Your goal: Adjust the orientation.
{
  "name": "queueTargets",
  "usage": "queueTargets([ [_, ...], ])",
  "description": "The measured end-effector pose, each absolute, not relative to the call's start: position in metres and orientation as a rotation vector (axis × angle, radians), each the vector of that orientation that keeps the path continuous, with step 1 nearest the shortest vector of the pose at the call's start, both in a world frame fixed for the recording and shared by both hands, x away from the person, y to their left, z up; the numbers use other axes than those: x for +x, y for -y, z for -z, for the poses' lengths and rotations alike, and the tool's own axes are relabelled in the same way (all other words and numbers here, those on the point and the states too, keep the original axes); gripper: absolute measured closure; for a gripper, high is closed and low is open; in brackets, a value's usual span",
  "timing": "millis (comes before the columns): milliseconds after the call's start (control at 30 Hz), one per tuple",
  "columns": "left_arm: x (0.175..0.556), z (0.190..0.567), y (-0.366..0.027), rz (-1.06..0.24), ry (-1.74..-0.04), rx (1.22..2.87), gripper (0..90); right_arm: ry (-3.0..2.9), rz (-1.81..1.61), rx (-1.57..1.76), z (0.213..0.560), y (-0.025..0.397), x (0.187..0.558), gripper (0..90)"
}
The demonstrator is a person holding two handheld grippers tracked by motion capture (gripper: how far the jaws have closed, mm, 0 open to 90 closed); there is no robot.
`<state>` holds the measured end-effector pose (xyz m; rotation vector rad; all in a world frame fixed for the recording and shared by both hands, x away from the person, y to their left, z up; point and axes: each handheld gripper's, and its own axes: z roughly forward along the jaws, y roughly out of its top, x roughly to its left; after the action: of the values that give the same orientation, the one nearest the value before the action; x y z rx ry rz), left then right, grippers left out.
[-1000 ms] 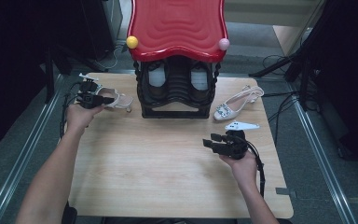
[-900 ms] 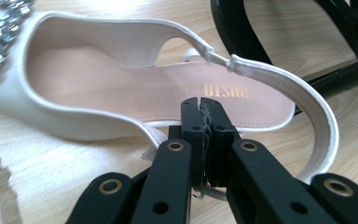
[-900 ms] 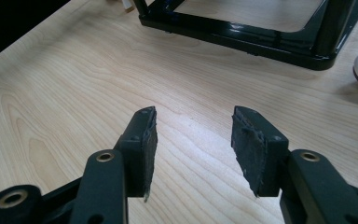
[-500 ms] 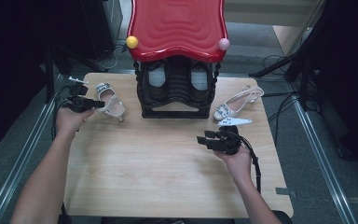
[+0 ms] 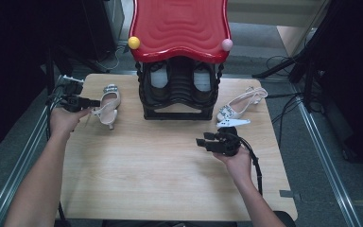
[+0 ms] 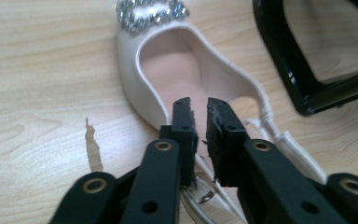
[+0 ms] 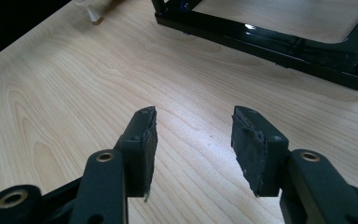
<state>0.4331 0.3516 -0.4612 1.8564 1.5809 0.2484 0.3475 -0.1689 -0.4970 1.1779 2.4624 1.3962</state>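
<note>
While your left gripper [image 6: 200, 135] is pinching the heel strap of the white slingback shoe [image 6: 168, 70] at the table's [image 5: 160, 189] left side, beside the black shoe rack [image 5: 179, 92], your right gripper [image 7: 193, 149] is hanging wide and empty over bare wood. Judging by the layout, the job is looking partly done: the rack is already holding dark shoes [image 5: 159, 80], while this shoe and its mate [image 5: 241, 105], lying right of the rack, are waiting.

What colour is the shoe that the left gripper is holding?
White, with a sparkly silver buckle: the shoe shows best in the left gripper view.
</note>
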Motion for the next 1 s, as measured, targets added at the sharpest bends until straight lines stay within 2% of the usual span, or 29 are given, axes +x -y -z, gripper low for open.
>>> queueTargets([
  [233,0.44,0.46,-0.354,-0.269,-1.635,1.829,62.1,-2.458,-1.399,1.188,0.497,0.17,0.347,51.9],
  [333,0.446,0.468,-0.355,-0.25,-1.674,1.822,59.4,-2.462,-1.388,1.193,0.497,0.171,0.346,51.9],
  [500,0.452,0.48,-0.355,-0.229,-1.695,1.842,59.5,-2.448,-1.388,1.208,0.498,0.177,0.34,51.9],
  [767,0.458,0.496,-0.356,-0.202,-1.746,1.77,61.6,-2.41,-1.378,1.254,0.499,0.19,0.332,51.9],
  [1000,0.461,0.503,-0.353,-0.202,-1.757,1.75,70.9,-2.392,-1.364,1.28,0.5,0.198,0.327,51.9],
])
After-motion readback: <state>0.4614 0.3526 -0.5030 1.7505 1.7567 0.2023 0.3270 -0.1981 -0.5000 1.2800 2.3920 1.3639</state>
